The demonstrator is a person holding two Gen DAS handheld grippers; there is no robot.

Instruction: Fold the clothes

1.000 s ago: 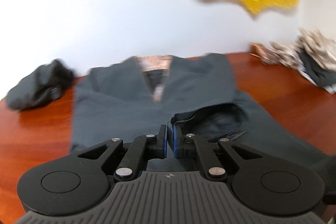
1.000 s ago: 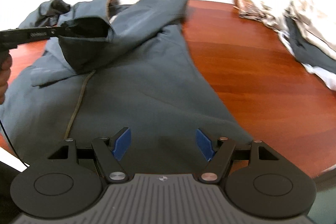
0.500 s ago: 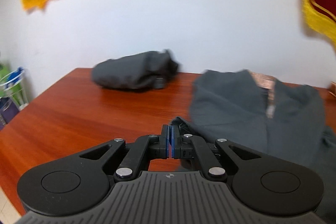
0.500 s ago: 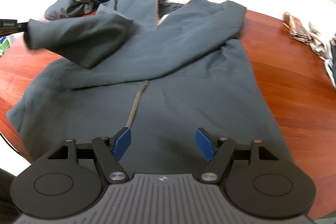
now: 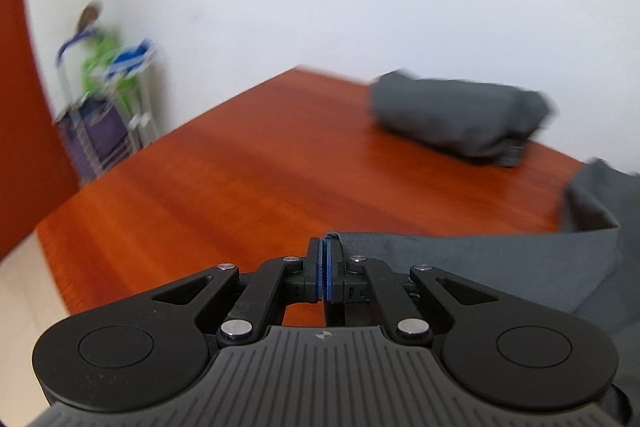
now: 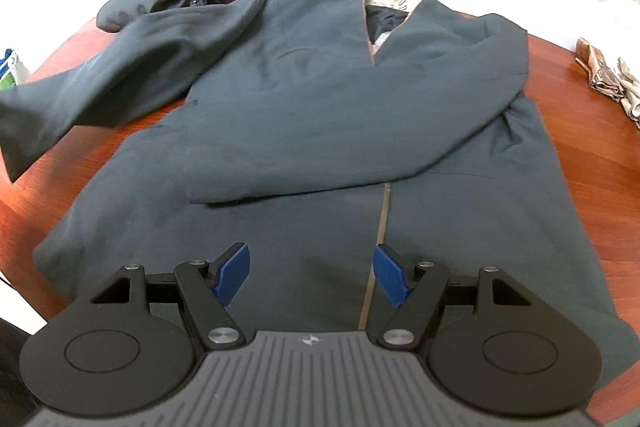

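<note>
Since its pads pinch the sleeve cuff [image 5: 335, 237], left tool [image 5: 322, 269] holds that sleeve out past the desk's [image 5: 240, 187] left edge (likely to lay it flat). Right tool [image 6: 311, 273] hovers spread above the jacket [image 6: 320, 99] hem; only its view shows the other sleeve [image 6: 360, 151] folded across.

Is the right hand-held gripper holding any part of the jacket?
No, the right hand-held gripper is open above the jacket, nothing between its fingers.
</note>
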